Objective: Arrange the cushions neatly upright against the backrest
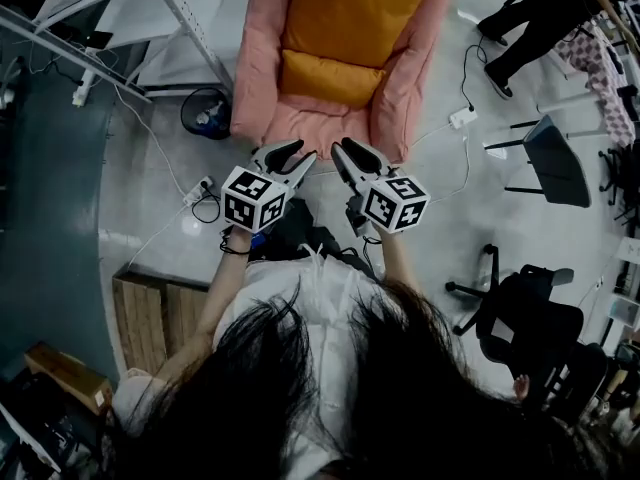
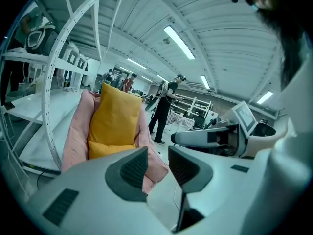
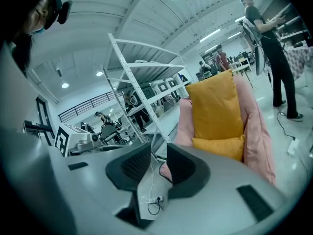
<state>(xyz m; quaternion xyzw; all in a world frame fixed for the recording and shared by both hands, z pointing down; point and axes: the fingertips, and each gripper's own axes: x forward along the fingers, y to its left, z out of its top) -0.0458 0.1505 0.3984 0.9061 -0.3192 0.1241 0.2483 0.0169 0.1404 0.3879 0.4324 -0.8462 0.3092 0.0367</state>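
As the left gripper (image 1: 305,155) gapes, cushions (image 1: 350,18) stand ahead.

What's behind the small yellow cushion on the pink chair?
The large yellow cushion stands upright behind the small cushion, against the back of the pink chair. The small cushion covers its lower edge, and the large one hides most of the chair back.

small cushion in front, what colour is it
Orange-yellow; the small cushion shows best in the head view.

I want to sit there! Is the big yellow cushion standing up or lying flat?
Standing up. The big yellow cushion leans against the back of the pink chair, behind the small cushion.
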